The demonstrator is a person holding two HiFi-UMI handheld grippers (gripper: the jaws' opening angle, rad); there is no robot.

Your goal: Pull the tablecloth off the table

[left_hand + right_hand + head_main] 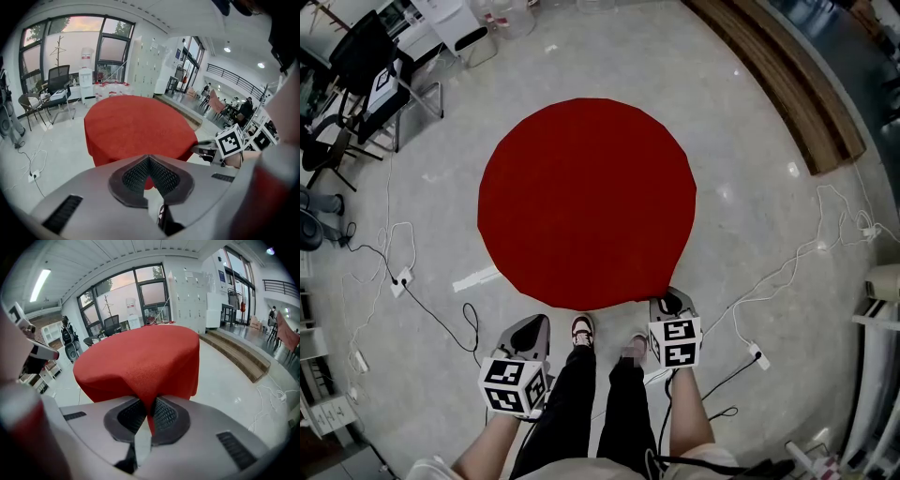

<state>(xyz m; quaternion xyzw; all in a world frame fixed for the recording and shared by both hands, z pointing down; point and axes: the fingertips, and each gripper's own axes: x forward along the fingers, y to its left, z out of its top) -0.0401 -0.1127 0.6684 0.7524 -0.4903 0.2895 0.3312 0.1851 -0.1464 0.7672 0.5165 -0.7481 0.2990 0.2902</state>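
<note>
The red tablecloth (586, 202) drapes the round counter completely, so none of the counter itself can be seen. In the head view the marker cubes hide both hands, leaving only the forearms in sight. The right hand-held gripper (149, 404) slants down at the cloth's near edge, its jaws clamped on a fold of the hem that is drawn toward it. The left hand-held gripper (149, 158) slants the same way just short of that edge, its jaws closed together with nothing between them.

Left claw (149, 158) jaws together, angled down. Right claw (149, 405) clamped on tablecloth (140, 357) edge, angled down.
</note>
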